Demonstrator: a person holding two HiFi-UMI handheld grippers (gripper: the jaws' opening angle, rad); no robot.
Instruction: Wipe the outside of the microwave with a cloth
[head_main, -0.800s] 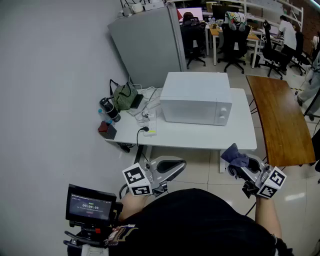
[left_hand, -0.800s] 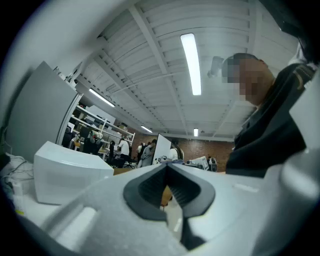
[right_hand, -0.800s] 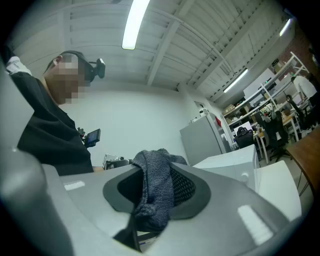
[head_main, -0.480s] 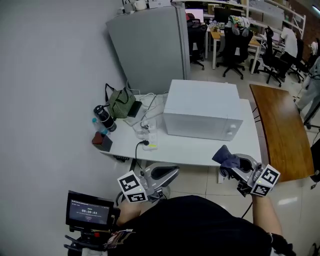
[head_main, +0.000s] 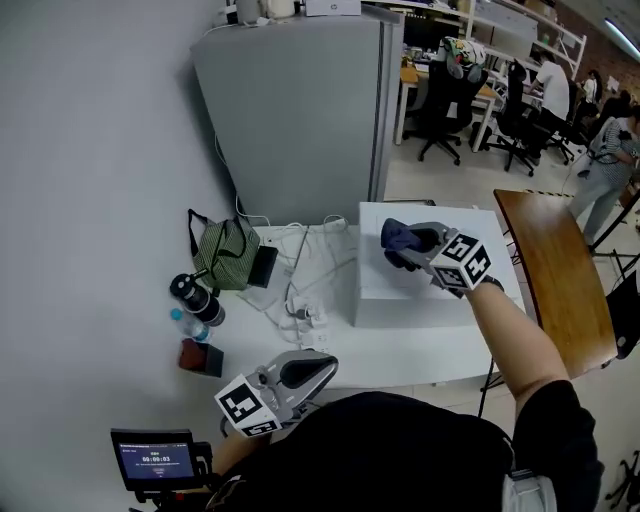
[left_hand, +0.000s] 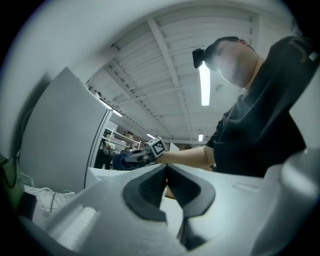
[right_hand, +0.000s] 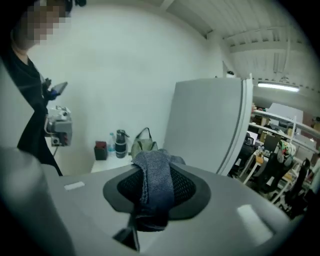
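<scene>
Right gripper (head_main: 412, 248): raised since 0.5 s ago from below the table edge to over the microwave (head_main: 385, 298) top, jaws clamped on the cloth (head_main: 398, 236).
Cloth: dark blue, bunched at the jaw tips, above the microwave's left part.
Left gripper (head_main: 318, 368): low beside the white table (head_main: 330, 345), jaws together, nothing between them.

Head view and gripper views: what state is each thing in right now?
right gripper: shut on the cloth, above the microwave top.
cloth: bunched, clamped between the jaws.
left gripper: shut, empty.
microwave: on the white table, door shut.
</scene>
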